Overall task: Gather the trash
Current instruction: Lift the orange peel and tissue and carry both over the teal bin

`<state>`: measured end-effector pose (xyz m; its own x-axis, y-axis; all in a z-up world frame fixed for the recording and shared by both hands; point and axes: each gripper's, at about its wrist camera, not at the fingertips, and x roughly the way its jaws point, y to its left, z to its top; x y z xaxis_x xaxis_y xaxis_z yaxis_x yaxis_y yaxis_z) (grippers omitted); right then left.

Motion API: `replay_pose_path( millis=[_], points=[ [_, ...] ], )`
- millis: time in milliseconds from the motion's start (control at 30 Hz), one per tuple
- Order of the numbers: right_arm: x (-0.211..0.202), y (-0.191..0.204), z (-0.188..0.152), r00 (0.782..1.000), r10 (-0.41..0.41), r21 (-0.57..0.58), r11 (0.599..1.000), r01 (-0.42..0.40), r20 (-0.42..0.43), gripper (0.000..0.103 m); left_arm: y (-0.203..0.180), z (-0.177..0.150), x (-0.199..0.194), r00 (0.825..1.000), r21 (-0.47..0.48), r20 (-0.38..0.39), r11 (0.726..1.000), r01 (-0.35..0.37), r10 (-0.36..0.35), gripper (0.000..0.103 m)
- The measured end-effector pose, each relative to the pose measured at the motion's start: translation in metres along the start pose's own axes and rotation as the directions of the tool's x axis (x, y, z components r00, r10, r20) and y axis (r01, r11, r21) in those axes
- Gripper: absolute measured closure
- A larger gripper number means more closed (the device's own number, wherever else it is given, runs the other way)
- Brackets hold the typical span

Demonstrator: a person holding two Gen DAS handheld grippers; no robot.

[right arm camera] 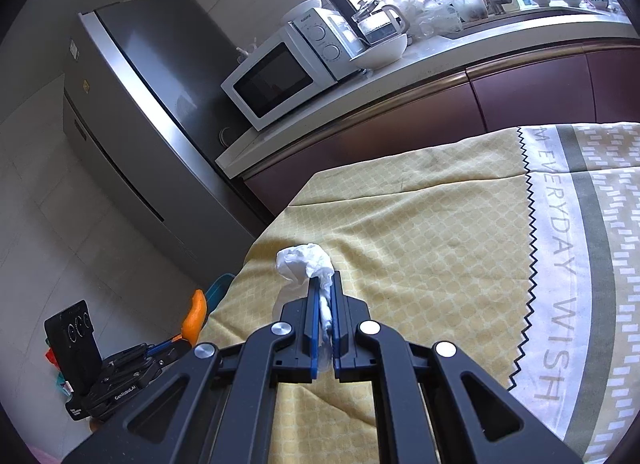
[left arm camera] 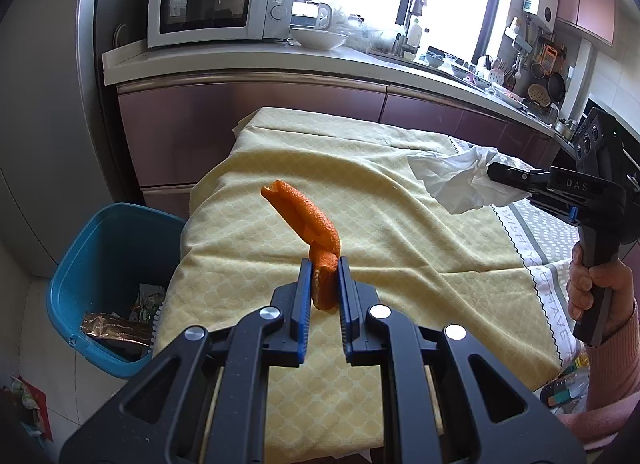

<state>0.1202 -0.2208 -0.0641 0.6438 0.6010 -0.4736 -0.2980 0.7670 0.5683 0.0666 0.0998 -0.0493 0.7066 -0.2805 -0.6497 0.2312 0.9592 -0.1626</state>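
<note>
My left gripper [left arm camera: 324,266] is shut on a strip of orange peel [left arm camera: 308,216], which sticks up above the yellow tablecloth [left arm camera: 360,192]. At the right of the left wrist view, my right gripper [left arm camera: 491,172] is shut on a crumpled white tissue [left arm camera: 456,178], held above the cloth. In the right wrist view the tissue [right arm camera: 304,264] bulges out past the right gripper [right arm camera: 325,282]. The left gripper [right arm camera: 176,342] with the orange peel [right arm camera: 195,316] shows at lower left there. A blue bin [left arm camera: 80,268] stands on the floor left of the table, with wrappers inside.
A counter [left arm camera: 224,60] with a microwave [left arm camera: 216,4], a white bowl [left arm camera: 318,38] and dishes runs behind the table. A steel fridge [right arm camera: 132,112] stands left of it. A grey and white printed cloth [right arm camera: 580,264] covers the table's right part. A hand [left arm camera: 592,284] grips the right handle.
</note>
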Motion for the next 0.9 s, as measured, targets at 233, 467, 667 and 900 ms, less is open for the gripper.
replay_pose_path(
  millis=[233,467,667,900],
  points=[
    [0.003,0.006,-0.008,0.999,0.031,0.013,0.999,-0.031,-0.008,0.099,0.003,-0.002,-0.007,1.000,0.000,0.006,1.000,-0.007,0.007,0.090],
    [0.005,0.012,-0.013,0.999,0.051,0.021,0.999,-0.050,-0.010,0.099,0.007,-0.004,-0.013,1.000,-0.001,0.007,1.000,-0.014,0.014,0.090],
    [0.008,0.014,-0.017,0.998,0.063,0.030,0.998,-0.063,-0.013,0.099,0.009,-0.006,-0.016,1.000,-0.002,0.008,1.000,-0.017,0.017,0.090],
    [0.009,0.019,-0.019,0.997,0.075,0.027,0.997,-0.075,-0.015,0.099,0.013,-0.008,-0.021,1.000,-0.003,0.011,1.000,-0.021,0.021,0.090]
  ],
)
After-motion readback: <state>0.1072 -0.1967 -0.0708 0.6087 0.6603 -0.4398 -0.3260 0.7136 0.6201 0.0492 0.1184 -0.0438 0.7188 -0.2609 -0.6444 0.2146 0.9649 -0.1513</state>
